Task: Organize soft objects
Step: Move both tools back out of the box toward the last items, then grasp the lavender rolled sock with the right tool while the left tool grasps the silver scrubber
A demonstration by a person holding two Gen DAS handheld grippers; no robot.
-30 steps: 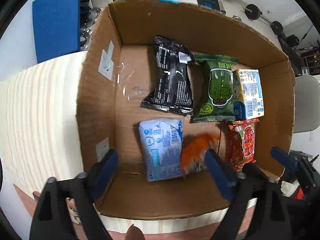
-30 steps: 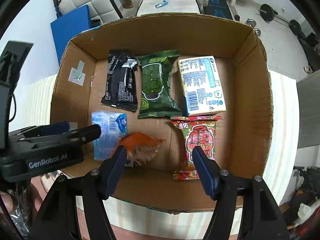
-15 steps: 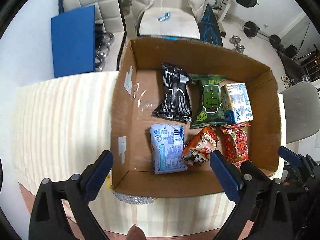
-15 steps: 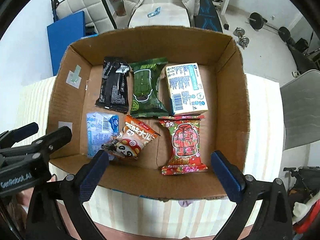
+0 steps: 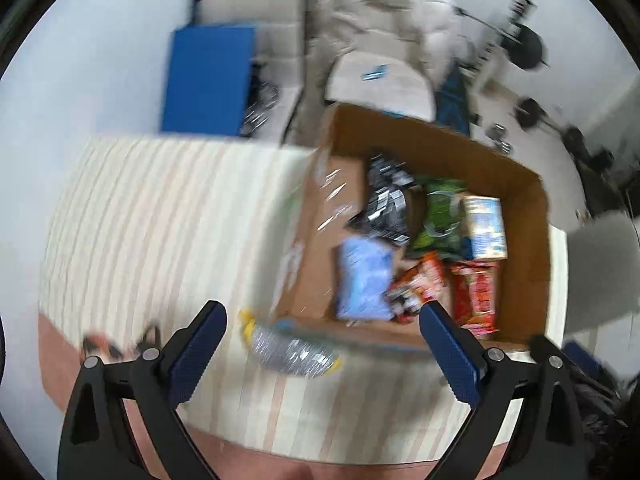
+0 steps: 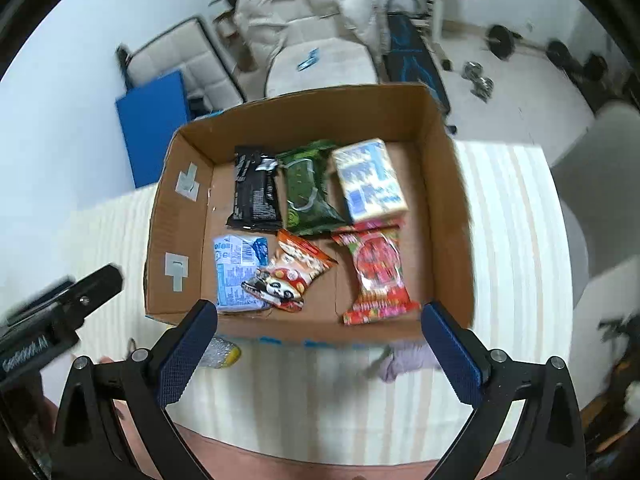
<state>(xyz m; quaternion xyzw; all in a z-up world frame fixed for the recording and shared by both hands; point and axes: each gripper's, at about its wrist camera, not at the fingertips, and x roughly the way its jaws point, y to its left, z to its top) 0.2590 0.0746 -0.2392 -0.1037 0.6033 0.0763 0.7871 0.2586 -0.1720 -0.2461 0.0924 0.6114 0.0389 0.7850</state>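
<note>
Both your left hand-held gripper (image 5: 320,340) and right hand-held gripper (image 6: 318,338) gape wide, empty. Six soft packets lie flat in the cardboard box (image 6: 452,216) ahead; a silvery packet (image 5: 294,350) waits between the left fingers, likely next.

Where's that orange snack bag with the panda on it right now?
In the right wrist view, the orange panda bag lies in the cardboard box's near row, between the light blue packet and red packet.

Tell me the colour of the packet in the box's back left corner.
Black with pale print: the black packet, clearest in the right wrist view inside the cardboard box.
</note>
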